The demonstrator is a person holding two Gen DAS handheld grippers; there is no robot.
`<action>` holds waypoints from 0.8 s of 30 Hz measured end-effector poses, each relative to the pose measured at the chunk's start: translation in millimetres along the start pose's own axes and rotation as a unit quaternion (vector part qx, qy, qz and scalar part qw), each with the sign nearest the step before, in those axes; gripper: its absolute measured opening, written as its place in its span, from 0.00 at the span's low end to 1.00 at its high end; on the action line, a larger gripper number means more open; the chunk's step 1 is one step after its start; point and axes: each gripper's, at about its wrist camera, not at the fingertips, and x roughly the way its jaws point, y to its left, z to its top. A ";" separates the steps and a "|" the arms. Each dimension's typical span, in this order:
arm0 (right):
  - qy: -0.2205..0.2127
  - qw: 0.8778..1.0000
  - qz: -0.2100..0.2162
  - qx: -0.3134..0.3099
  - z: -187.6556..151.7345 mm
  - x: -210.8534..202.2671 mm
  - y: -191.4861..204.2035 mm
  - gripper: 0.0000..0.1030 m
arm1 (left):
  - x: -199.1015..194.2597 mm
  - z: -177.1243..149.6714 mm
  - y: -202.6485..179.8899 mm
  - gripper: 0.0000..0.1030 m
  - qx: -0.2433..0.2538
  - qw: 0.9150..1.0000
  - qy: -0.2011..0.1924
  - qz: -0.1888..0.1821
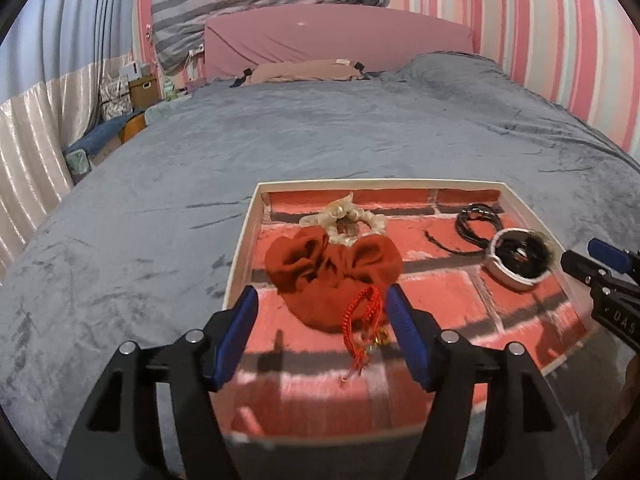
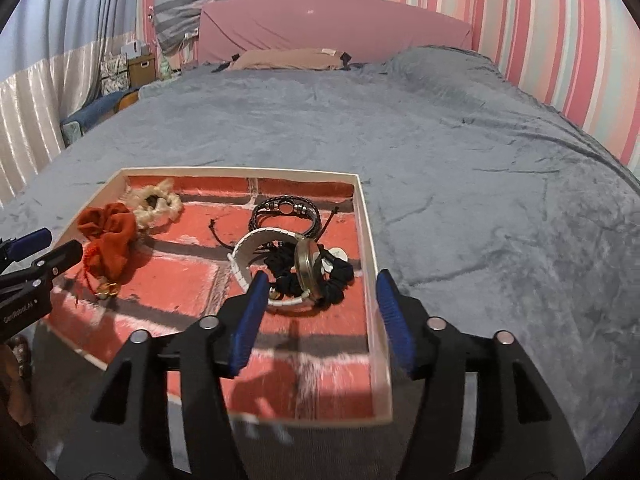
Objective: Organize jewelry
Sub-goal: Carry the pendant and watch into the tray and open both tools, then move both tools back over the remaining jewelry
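Observation:
A shallow white box (image 1: 240,256) with a red brick-pattern floor lies on the bed; it also shows in the right wrist view (image 2: 366,224). In it lie a red drawstring pouch (image 1: 332,276) (image 2: 110,240) with a red cord and gold charm (image 1: 362,320), a cream scrunchie (image 1: 344,220) (image 2: 156,202), a black braided bracelet (image 1: 478,222) (image 2: 286,212), a white-strap watch (image 1: 514,258) (image 2: 308,270) and a black scrunchie (image 2: 332,280). My left gripper (image 1: 322,336) is open, just before the pouch. My right gripper (image 2: 320,318) is open, just before the watch.
The box rests on a grey velvet bedspread (image 1: 160,184) (image 2: 500,200). A pink headboard (image 1: 336,36) and tan pillow (image 1: 304,70) are at the far end. Striped walls stand to the right, curtains and boxes (image 1: 132,88) to the left.

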 end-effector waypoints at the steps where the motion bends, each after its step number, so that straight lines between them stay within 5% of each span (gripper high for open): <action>1: -0.003 1.000 0.001 0.002 -2.2 -8.1 -1.0 0.59 | -9.4 -1.9 1.4 0.70 0.002 1.000 -0.006 -0.001; 24: -0.014 1.000 -0.016 0.022 -106.6 -137.9 -0.5 0.66 | -137.2 -94.7 68.9 0.76 -0.011 1.000 -0.014 0.011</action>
